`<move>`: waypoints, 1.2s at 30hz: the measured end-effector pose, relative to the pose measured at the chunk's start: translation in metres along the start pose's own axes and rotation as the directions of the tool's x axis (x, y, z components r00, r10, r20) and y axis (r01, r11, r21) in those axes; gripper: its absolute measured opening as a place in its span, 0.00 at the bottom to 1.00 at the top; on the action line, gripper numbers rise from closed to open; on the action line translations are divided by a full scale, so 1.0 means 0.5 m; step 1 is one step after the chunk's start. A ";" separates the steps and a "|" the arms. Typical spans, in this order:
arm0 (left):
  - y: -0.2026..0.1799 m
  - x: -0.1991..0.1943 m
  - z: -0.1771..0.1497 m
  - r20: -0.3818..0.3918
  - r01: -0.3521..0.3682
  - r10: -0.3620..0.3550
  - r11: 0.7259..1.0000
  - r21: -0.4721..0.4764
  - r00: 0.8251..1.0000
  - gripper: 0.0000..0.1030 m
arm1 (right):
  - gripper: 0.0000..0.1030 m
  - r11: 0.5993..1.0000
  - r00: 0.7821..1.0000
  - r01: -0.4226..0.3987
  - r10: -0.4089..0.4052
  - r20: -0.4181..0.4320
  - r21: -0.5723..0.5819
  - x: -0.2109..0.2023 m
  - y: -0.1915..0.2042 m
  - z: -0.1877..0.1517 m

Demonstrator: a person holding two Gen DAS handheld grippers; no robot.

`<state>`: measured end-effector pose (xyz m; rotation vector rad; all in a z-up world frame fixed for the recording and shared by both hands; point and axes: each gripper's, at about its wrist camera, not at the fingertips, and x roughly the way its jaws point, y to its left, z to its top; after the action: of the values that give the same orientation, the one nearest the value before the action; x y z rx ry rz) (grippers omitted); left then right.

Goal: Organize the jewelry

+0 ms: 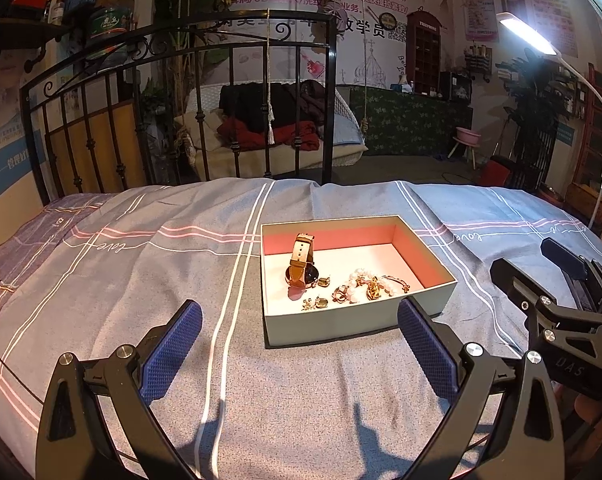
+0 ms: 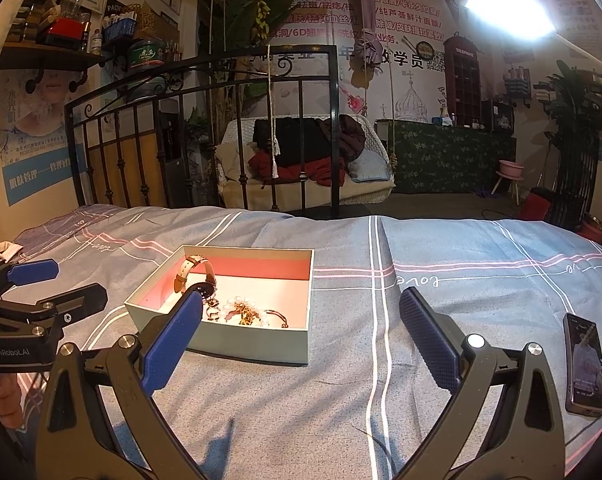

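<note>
An open pale green box (image 1: 341, 322) with a pink lining sits on the grey striped bedsheet (image 1: 141, 280). Inside lie a tan-strap watch (image 1: 301, 264), a pearl bracelet (image 1: 359, 280), gold pieces (image 1: 373, 290) and small earrings (image 1: 316, 303). My left gripper (image 1: 299, 322) is open and empty, just short of the box's near wall. My right gripper (image 2: 301, 316) is open and empty, to the right of the box (image 2: 261, 340); its left finger (image 2: 173, 340) overlaps the box's near corner. The watch (image 2: 193, 272) and pearls (image 2: 245, 306) show there too.
A phone (image 2: 585, 364) lies on the sheet at the right. A black iron bed frame (image 1: 181, 100) stands at the far edge. The right gripper's body (image 1: 561, 300) shows at the right of the left view; the left gripper's body (image 2: 29, 308) shows at the left of the right view.
</note>
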<state>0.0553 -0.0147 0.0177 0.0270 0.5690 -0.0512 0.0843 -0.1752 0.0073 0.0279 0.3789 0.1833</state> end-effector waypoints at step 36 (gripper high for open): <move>0.007 -0.008 0.000 0.003 0.000 0.000 1.000 -0.019 1.000 0.94 | 0.94 1.000 1.000 0.000 0.000 -0.003 -0.002 -0.004 0.002 0.002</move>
<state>0.0524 -0.0111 0.0198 0.0088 0.5665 -0.0463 0.0824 -0.1745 0.0089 0.0262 0.3814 0.1840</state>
